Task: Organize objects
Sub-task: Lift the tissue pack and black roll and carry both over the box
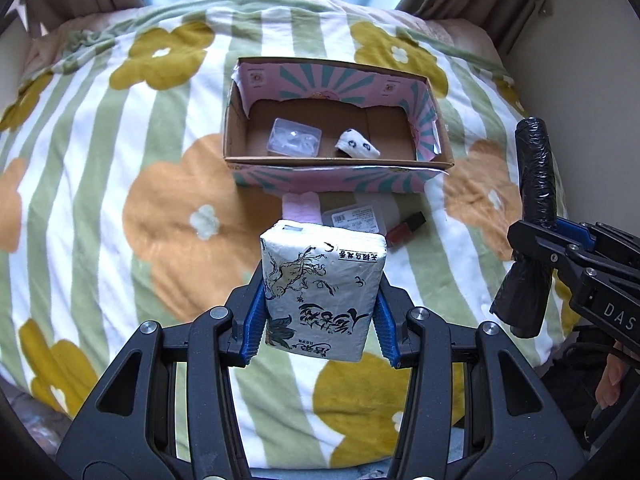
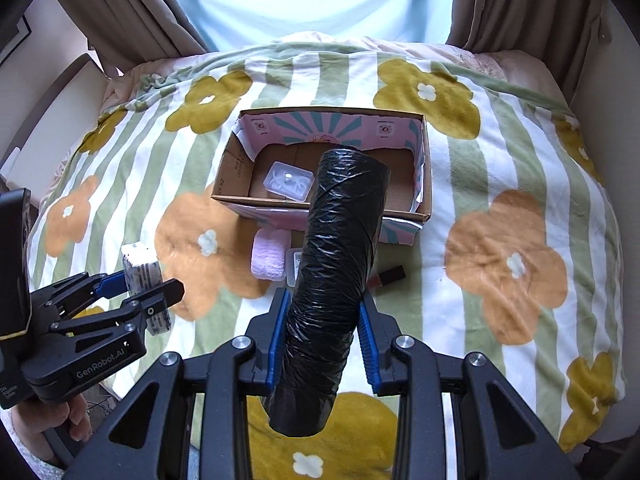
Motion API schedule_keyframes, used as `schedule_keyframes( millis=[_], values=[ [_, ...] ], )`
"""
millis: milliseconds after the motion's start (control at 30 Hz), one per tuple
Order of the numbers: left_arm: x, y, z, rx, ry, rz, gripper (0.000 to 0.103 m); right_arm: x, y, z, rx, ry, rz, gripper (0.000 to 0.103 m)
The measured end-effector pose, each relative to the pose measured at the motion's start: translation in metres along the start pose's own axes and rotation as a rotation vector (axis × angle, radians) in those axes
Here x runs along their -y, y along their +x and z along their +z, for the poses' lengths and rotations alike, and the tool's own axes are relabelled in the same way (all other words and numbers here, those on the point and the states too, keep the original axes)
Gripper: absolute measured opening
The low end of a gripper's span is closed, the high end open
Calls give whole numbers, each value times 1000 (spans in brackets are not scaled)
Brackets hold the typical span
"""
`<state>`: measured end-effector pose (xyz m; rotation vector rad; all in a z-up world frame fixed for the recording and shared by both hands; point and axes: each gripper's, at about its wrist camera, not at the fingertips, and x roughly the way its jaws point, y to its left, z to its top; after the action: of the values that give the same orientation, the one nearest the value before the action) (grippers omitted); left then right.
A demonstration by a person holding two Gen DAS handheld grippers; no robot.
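Note:
My left gripper (image 1: 320, 312) is shut on a white tissue pack (image 1: 322, 292) printed with black characters, held above the bed short of the box. My right gripper (image 2: 324, 336) is shut on a black roll of plastic bags (image 2: 336, 276), which stands up and hides part of the box. The open cardboard box (image 1: 336, 162) sits mid-bed and holds a clear plastic case (image 1: 295, 137) and a white rolled sock (image 1: 357, 145). In front of the box lie a pink cloth (image 1: 301, 208), a flat clear packet (image 1: 354, 218) and a red-brown lipstick (image 1: 404, 229).
A striped blanket with big flowers (image 1: 120, 200) covers the bed. Curtains (image 2: 132, 12) hang at both back corners around a bright window. The other gripper shows at the right edge (image 1: 580, 264) and at the left edge (image 2: 120, 300), with a hand (image 2: 60, 424) below it.

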<state>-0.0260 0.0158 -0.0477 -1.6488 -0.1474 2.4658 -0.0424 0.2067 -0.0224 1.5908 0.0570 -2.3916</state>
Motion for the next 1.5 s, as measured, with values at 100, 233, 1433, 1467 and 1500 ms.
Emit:
schedule_keyframes(
  millis=[100, 233, 1433, 1467, 1500],
  values=[
    [3, -3, 0, 15, 7, 3, 43, 2, 0, 1, 6, 1, 7, 30],
    [5, -5, 4, 19, 14, 8, 43, 4, 1, 4, 12, 6, 12, 30],
    [-32, 185, 196, -115, 120, 45, 43, 80, 195, 155, -131, 647, 87, 30],
    [-32, 194, 196, -126, 126, 46, 43, 81, 202, 155, -137, 660, 83, 30],
    [-33, 202, 197, -136, 131, 46, 43, 82, 208, 155, -140, 670, 79, 30]
  ],
)
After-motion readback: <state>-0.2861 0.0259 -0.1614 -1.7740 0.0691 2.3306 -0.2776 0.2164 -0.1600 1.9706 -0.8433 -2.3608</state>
